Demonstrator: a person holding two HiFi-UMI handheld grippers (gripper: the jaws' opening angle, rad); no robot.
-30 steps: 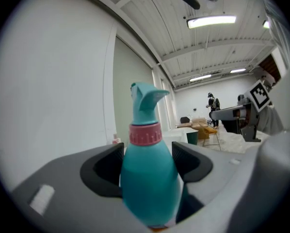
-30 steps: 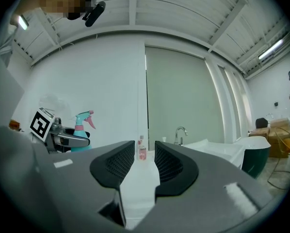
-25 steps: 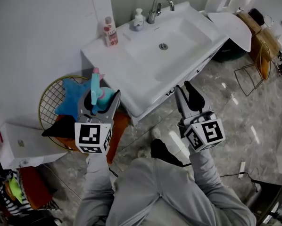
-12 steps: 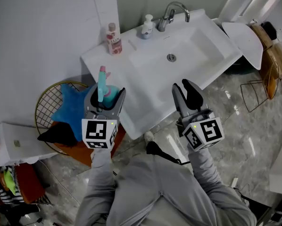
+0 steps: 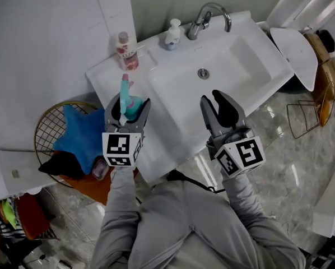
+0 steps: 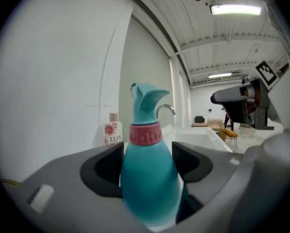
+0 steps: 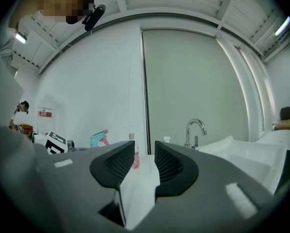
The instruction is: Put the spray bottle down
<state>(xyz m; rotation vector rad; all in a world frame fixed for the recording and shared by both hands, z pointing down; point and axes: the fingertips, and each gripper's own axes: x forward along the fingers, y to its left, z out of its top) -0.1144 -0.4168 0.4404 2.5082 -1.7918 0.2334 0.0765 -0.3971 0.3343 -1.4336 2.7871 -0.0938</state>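
Observation:
A teal spray bottle (image 5: 124, 92) with a pink collar stands upright between the jaws of my left gripper (image 5: 128, 106), which is shut on its body. In the head view it hangs over the left end of the white sink counter (image 5: 107, 78). The left gripper view shows the bottle (image 6: 145, 135) filling the gap of the left gripper (image 6: 147, 163), nozzle pointing right. My right gripper (image 5: 218, 102) hovers over the counter's front edge near the basin (image 5: 235, 66). In its own view the right gripper (image 7: 145, 164) shows a narrow gap with nothing in it.
A pink-labelled bottle (image 5: 125, 52) stands at the counter's back left, a soap dispenser (image 5: 172, 35) and faucet (image 5: 206, 15) behind the basin. Left of the counter, a wire basket (image 5: 44, 133) holds a blue star cushion (image 5: 80, 136). An orange stool (image 5: 100, 185) stands below.
Both grippers have come forward over the sink. The spray bottle, earlier above the basket and stool beside the counter, is now above the counter's left end, still held.

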